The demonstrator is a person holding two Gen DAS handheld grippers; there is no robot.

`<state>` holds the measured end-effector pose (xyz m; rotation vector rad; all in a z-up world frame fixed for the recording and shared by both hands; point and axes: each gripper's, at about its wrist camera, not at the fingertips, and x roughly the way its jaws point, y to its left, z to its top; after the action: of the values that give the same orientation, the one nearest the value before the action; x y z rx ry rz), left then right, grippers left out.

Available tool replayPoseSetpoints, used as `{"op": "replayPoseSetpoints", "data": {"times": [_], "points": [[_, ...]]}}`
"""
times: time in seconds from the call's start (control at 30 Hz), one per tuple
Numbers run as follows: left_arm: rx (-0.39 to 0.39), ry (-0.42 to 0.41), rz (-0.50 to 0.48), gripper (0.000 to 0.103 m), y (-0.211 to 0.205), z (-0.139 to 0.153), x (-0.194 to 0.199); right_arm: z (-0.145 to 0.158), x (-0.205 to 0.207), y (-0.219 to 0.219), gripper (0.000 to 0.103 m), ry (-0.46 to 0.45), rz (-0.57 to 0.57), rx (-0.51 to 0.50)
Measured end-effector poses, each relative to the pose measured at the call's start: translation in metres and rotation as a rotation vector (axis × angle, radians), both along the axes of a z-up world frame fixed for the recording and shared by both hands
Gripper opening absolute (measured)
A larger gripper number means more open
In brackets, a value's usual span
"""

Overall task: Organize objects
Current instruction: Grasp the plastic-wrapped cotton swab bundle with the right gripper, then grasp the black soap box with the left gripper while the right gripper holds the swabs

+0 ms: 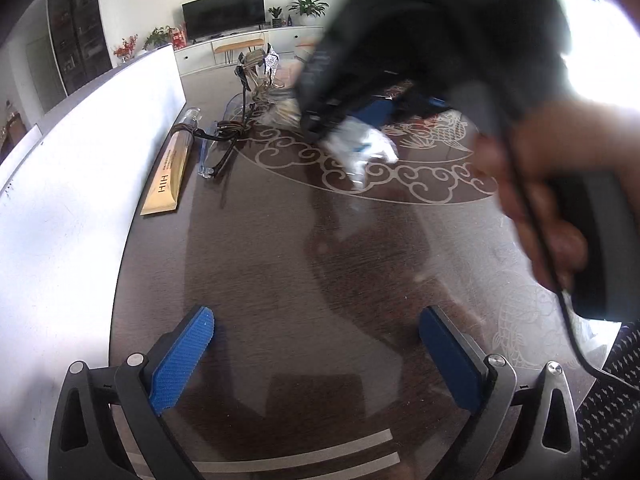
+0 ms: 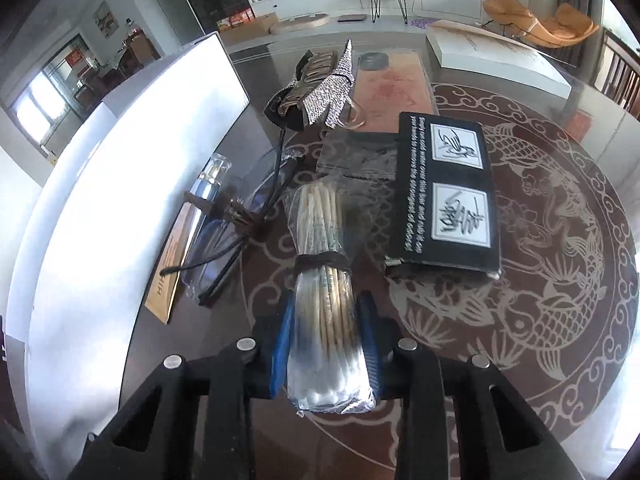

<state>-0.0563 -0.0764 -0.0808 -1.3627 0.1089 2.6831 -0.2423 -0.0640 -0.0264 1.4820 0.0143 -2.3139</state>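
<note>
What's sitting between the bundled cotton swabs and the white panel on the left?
In the right wrist view, folded eyeglasses and a clear bottle on a tan box lie between the swab bundle and the white panel.

Table [image 2: 520, 364] dark brown, patterned in pale fish and cloud scrolls. Swabs [image 2: 326, 308] beige-stemmed, white-tipped, black-banded. Box [image 2: 448, 196] at 1 o'clock black, white calligraphy panels. Pads [image 1: 182, 360] blue, dimpled. Board [image 2: 120, 208] at 9 o'clock white.

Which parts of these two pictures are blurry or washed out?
Left wrist view: the right gripper and the hand holding it are smeared by motion blur, and the window light at top right is blown out. Right wrist view: mostly sharp; the white board glares, and the bundle of cotton swabs between the fingers is softly out of focus.
</note>
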Motion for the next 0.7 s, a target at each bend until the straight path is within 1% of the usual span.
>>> {"op": "replayPoseSetpoints", "data": {"times": [0.07, 0.17, 0.27, 0.33, 0.43, 0.5, 0.53, 0.57, 0.6, 0.63, 0.67, 0.7], "points": [[0.0, 0.001, 0.0, 0.103, 0.0, 0.0, -0.001, -0.001, 0.019, 0.019, 0.032, 0.007, 0.013, -0.009], [0.001, 0.002, 0.001, 0.103, 0.0, 0.0, -0.003, -0.002, 0.059, 0.061, 0.032, 0.032, 0.005, -0.011], [0.0, 0.003, 0.006, 0.103, 0.0, -0.001, -0.005, 0.0, 0.097, 0.107, 0.032, 0.088, -0.055, 0.038], [-0.001, 0.003, 0.01, 0.103, 0.001, -0.001, -0.007, 0.001, 0.115, 0.136, 0.032, 0.138, -0.125, 0.092], [-0.001, -0.007, 0.012, 0.103, 0.001, 0.001, -0.012, -0.002, 0.119, 0.168, 0.032, 0.164, -0.215, 0.125], [-0.003, -0.04, 0.016, 0.103, 0.003, 0.0, -0.015, -0.005, 0.112, 0.179, 0.036, 0.158, -0.241, 0.139], [0.002, -0.072, 0.007, 0.103, 0.006, 0.001, -0.02, -0.005, 0.109, 0.181, 0.038, 0.177, -0.241, 0.144], [0.03, -0.107, -0.013, 0.103, 0.009, 0.004, -0.028, -0.007, 0.106, 0.182, 0.051, 0.175, -0.243, 0.163], [0.076, -0.126, -0.023, 0.103, 0.012, 0.009, -0.037, -0.008, 0.103, 0.181, 0.067, 0.179, -0.244, 0.177], [0.135, -0.125, -0.02, 0.103, 0.016, 0.02, -0.05, -0.01, 0.103, 0.183, 0.073, 0.187, -0.246, 0.175], [0.174, -0.115, -0.017, 0.103, 0.02, 0.029, -0.057, -0.011, 0.104, 0.187, 0.078, 0.203, -0.253, 0.164], [0.211, -0.1, -0.01, 0.103, 0.026, 0.041, -0.072, -0.012, 0.107, 0.188, 0.081, 0.21, -0.261, 0.163]]}}
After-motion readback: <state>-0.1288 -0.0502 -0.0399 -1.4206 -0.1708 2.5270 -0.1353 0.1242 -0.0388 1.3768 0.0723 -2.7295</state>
